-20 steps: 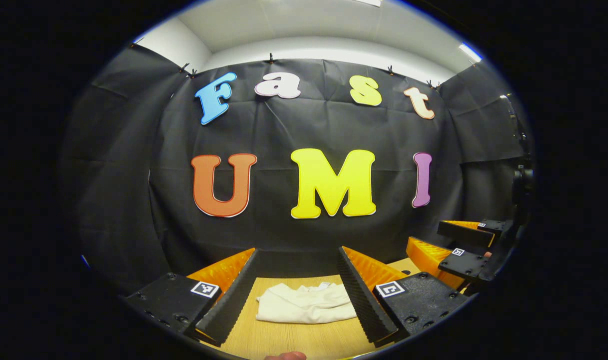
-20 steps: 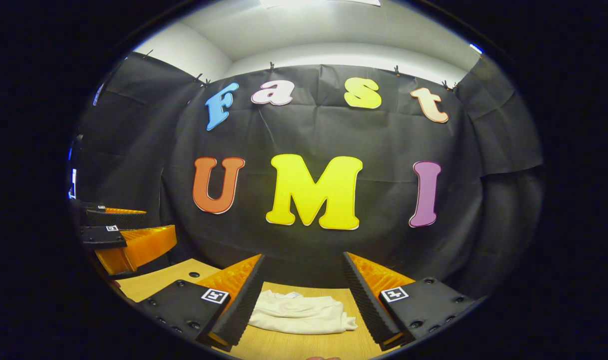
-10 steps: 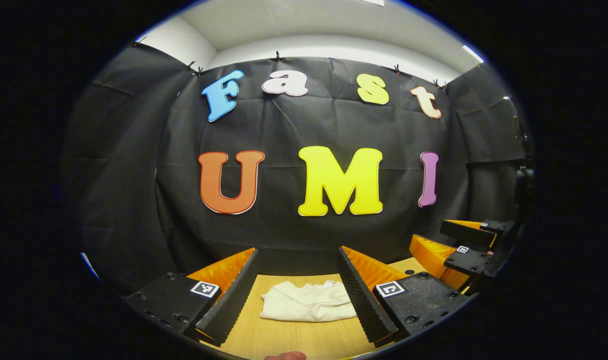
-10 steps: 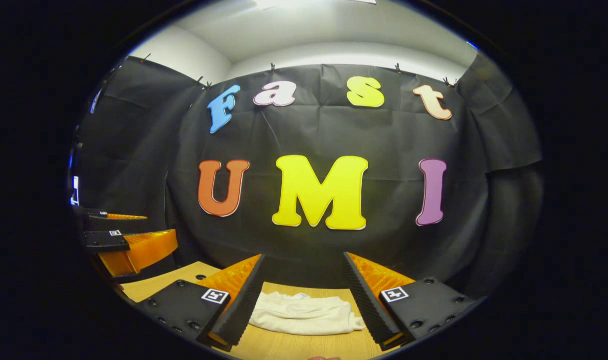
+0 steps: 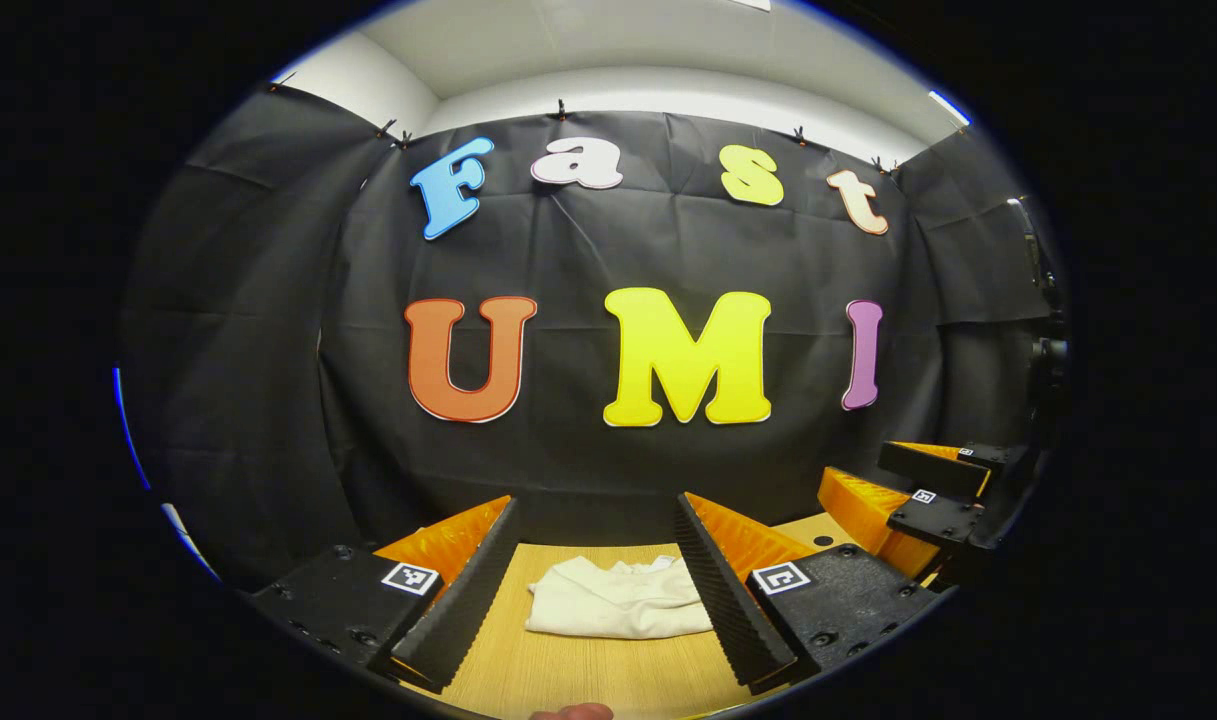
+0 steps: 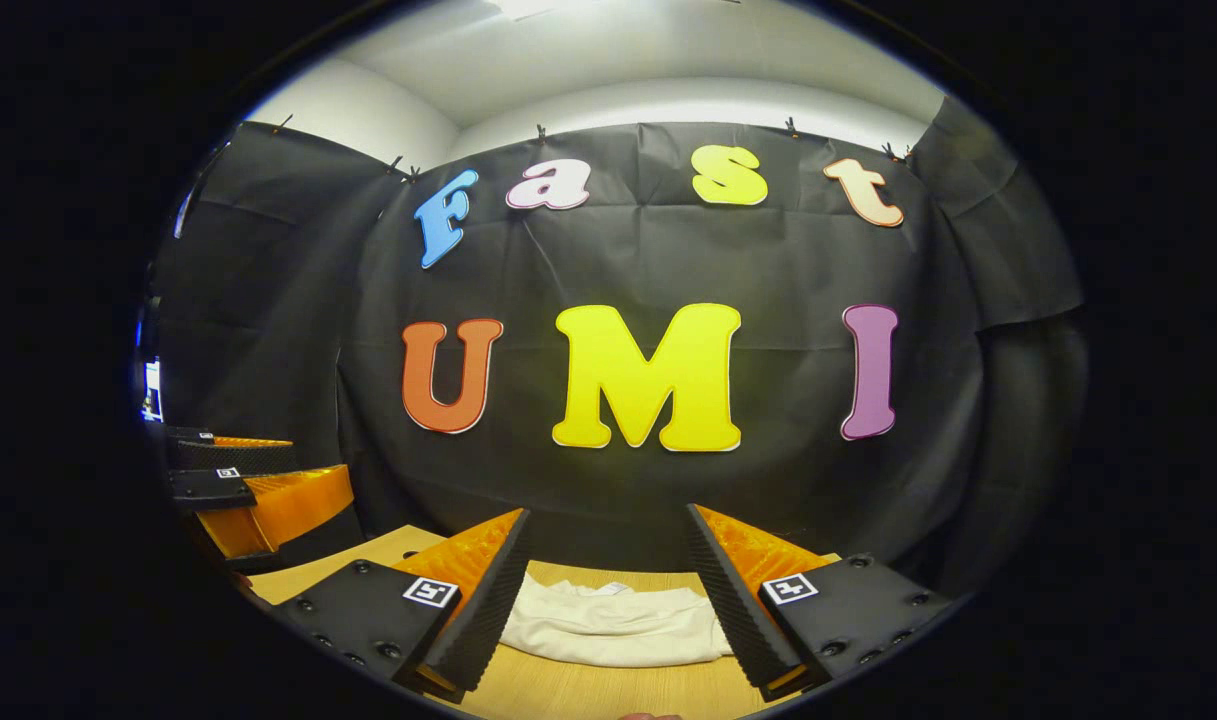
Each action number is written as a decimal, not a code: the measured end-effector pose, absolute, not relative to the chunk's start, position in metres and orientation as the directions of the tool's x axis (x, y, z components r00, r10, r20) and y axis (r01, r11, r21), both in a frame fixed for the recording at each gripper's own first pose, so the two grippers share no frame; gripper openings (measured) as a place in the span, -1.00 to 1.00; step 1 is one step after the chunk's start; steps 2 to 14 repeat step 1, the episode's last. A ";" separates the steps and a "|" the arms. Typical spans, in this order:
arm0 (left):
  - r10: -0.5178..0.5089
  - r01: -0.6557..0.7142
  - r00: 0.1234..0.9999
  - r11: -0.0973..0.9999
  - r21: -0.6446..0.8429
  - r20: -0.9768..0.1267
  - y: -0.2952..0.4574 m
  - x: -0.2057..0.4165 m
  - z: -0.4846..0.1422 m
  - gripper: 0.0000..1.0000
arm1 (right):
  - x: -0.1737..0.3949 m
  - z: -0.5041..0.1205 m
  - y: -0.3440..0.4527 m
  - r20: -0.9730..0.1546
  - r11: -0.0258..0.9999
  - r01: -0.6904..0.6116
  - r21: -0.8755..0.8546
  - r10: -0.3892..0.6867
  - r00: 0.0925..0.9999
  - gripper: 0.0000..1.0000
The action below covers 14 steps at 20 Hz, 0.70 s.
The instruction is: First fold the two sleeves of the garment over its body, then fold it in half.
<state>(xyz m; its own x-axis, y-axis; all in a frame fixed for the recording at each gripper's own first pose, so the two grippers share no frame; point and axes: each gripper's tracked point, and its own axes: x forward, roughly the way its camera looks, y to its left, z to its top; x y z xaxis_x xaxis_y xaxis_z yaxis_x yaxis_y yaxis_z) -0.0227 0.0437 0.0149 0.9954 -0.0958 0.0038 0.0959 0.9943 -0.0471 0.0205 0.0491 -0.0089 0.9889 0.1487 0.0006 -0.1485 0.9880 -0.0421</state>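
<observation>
A cream garment [image 5: 618, 600] lies folded into a small bundle on the wooden table [image 5: 568, 680], near the far edge. In the left gripper view my left gripper [image 5: 596, 525] is open and held above the table, short of the garment, with nothing between its fingers. The right gripper [image 5: 928, 480] shows at the right of that view, also open. In the right gripper view the same garment [image 6: 613, 625] lies ahead of my right gripper [image 6: 608, 535], which is open and empty. The left gripper [image 6: 248, 480] hangs at that view's left edge.
The booth's black cloth wall [image 5: 608, 480] rises right behind the table's far edge. A small hole marks the tabletop [image 6: 408, 553] at the left of the right gripper view. A fingertip [image 5: 570, 712] shows at the bottom rim of the left gripper view.
Both cameras have drifted slightly; the garment sits a little more to the right between each gripper's fingers. Both grippers stay open and the garment has not moved on the table.
</observation>
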 end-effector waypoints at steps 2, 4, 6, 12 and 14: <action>-0.096 0.096 0.995 0.994 -0.048 0.004 0.044 -0.023 0.015 0.95 | 0.020 -0.009 0.049 0.001 0.988 -0.150 -0.038 0.150 0.989 0.89; -0.096 0.096 0.995 0.994 -0.048 0.004 0.044 -0.023 0.015 0.95 | 0.020 -0.009 0.049 0.001 0.988 -0.150 -0.038 0.150 0.989 0.89; -0.096 0.096 0.995 0.994 -0.048 0.004 0.044 -0.023 0.015 0.95 | 0.020 -0.009 0.049 0.001 0.988 -0.150 -0.038 0.150 0.989 0.89; -0.096 0.096 0.995 0.994 -0.048 0.004 0.044 -0.023 0.015 0.95 | 0.020 -0.009 0.049 0.001 0.988 -0.150 -0.038 0.150 0.989 0.89; -0.096 0.096 0.995 0.994 -0.048 0.004 0.044 -0.023 0.015 0.95 | 0.020 -0.009 0.049 0.001 0.988 -0.150 -0.038 0.150 0.989 0.89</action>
